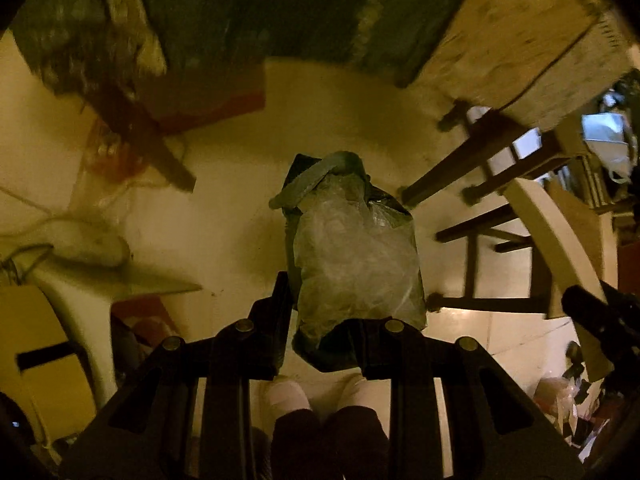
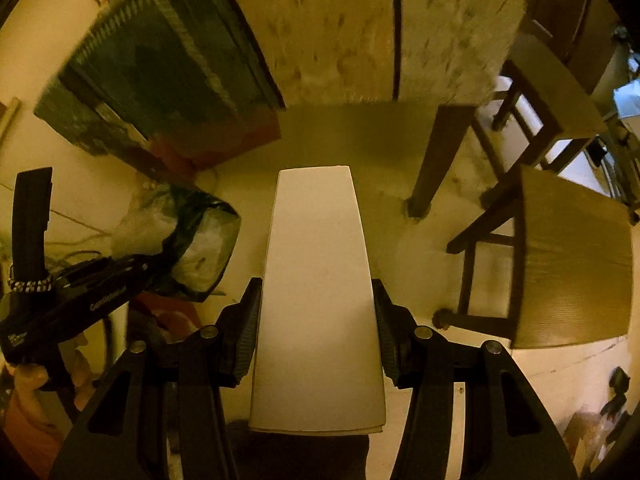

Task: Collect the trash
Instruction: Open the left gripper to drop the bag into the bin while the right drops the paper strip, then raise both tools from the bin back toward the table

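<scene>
A crumpled bundle of clear plastic stuffed in a dark green bag hangs between the fingers of my left gripper, which is shut on it above the pale floor. In the right wrist view the same bag shows at the left. A long flat white box sits lengthwise in my right gripper, and both pads press on its sides. That white box also shows at the right edge of the left wrist view. Both grippers point steeply down.
Below are a pale floor, a dark-legged wooden stool, more chair legs, a table under a patterned cloth, a dark green rug and a red box. A person's socked feet stand underneath. Clutter lies at the left.
</scene>
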Available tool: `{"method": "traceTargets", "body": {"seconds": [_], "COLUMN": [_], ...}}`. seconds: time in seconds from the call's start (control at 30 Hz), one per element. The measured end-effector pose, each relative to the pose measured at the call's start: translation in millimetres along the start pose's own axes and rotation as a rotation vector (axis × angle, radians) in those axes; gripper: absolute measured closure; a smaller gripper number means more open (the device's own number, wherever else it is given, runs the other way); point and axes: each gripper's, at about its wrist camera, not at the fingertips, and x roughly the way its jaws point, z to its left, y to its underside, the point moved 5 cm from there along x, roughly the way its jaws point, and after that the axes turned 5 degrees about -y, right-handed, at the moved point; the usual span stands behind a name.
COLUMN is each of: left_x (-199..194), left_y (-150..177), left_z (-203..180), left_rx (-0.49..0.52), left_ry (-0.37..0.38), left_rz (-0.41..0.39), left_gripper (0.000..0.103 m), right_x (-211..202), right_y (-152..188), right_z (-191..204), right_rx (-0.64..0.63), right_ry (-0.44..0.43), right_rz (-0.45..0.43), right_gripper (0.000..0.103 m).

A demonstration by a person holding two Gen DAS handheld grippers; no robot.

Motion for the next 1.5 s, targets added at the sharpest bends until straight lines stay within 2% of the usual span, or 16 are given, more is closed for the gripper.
{"method": "traceTargets", "body": {"seconds": [0.13,0.23,0.3,0.37,0.4,0.43,0.7,0.8,0.83,0.87,0.97,1.1,1.23,1.5], "left_x": [42.8,62.8,76.6,89.0,94.0,99.7,131.5,138.2,140.7,143.8,147.1,139.3,108.2,9.3], "left_y": [6.5,3.1,1.9,-0.6,-1.4,-2.1,-7.3,-10.6,-10.4,-10.8,-8.5,-7.4,-9.4,-23.2], "left_z": [13.3,15.1,13.1,8.9,6.8,3.8,-25.3,-39.6,-40.8,-43.6,-46.2,-47.5,-43.7,-30.6], "left_rx": [-0.018,-0.016,-0.009,-0.003,-0.003,-0.002,0.038,0.045,0.044,0.037,0.033,0.029,0.045,0.045], "left_ry": [-0.02,-0.024,-0.029,-0.024,-0.018,-0.009,0.035,0.061,0.06,0.057,0.063,0.065,0.045,0.036], "left_rz": [0.028,0.033,0.034,0.043,0.05,0.058,0.097,0.121,0.132,0.15,0.175,0.187,0.146,0.04], "left_gripper": [0.076,0.076,0.076,0.076,0.076,0.076,0.074,0.058,0.045,0.041,0.041,0.041,0.041,0.041], "right_x": [41.0,67.8,83.2,94.4,98.6,101.8,108.4,106.3,106.1,105.1,101.7,92.0,77.1,15.3], "right_y": [0.8,1.3,0.7,1.3,1.1,1.7,-3.0,-4.0,-4.4,-5.0,-5.2,-6.9,-12.4,-31.6], "right_z": [3.5,10.5,13.2,10.5,9.4,7.9,-10.4,-16.2,-19.0,-20.0,-21.1,-19.3,-15.5,5.6], "right_rx": [-0.041,-0.073,-0.095,-0.109,-0.108,-0.102,-0.041,-0.017,-0.011,-0.006,-0.003,-0.011,-0.019,-0.037], "right_ry": [-0.01,-0.055,-0.044,-0.015,-0.006,-0.002,-0.014,-0.01,-0.008,-0.004,0.003,0.005,0.002,0.003], "right_rz": [0.024,0.04,0.057,0.069,0.076,0.081,0.106,0.098,0.097,0.096,0.098,0.093,0.082,0.023], "right_gripper": [0.055,0.055,0.055,0.049,0.043,0.042,0.042,0.042,0.042,0.042,0.042,0.042,0.042,0.042]}}
